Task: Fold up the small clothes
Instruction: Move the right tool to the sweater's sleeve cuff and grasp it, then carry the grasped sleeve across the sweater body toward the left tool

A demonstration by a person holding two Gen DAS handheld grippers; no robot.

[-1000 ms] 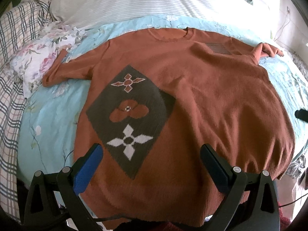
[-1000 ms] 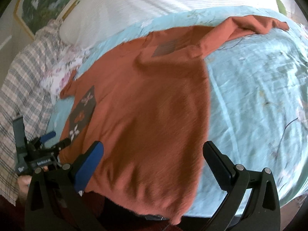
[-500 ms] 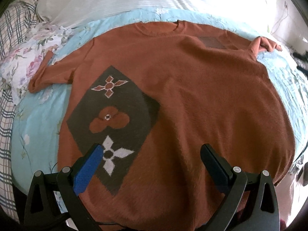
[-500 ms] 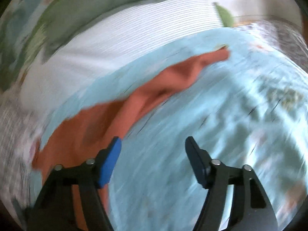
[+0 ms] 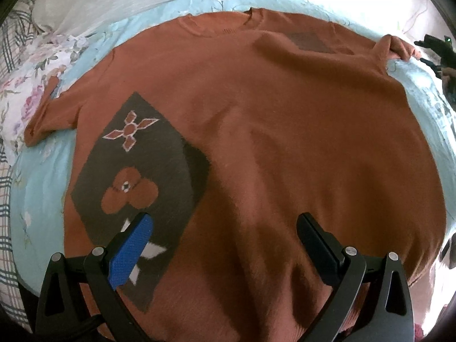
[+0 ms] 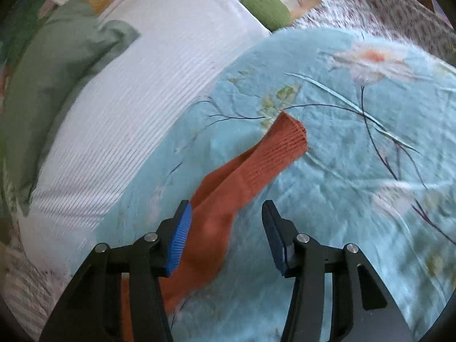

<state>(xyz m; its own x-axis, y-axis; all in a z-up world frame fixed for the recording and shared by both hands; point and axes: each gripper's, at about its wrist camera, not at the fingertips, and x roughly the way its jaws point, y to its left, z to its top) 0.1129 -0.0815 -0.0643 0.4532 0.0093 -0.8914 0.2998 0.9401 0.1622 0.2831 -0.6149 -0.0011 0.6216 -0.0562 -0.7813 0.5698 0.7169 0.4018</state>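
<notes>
A rust-orange knit sweater (image 5: 270,131) lies spread flat, front up, on a light blue floral bedsheet (image 5: 40,188). It has a dark diamond patch with flower motifs (image 5: 136,182) on its left side. My left gripper (image 5: 225,233) is open and empty, hovering over the sweater's lower part. My right gripper (image 6: 226,222) is open over the sweater's right sleeve (image 6: 256,168), which lies between its jaws with the ribbed cuff (image 6: 287,136) pointing away. The right gripper also shows at the right edge of the left wrist view (image 5: 439,54), by the sleeve end (image 5: 399,45).
A white striped pillow (image 6: 122,131) lies along the head of the bed, with a green pillow (image 6: 48,79) behind it. A floral cloth (image 5: 25,91) and plaid blanket (image 5: 5,228) lie left of the sweater. A patterned quilt (image 6: 384,11) lies at the far right.
My right gripper swung from the sweater's hem over to the right sleeve and narrowed its opening. My left gripper moved forward and lower over the sweater's body.
</notes>
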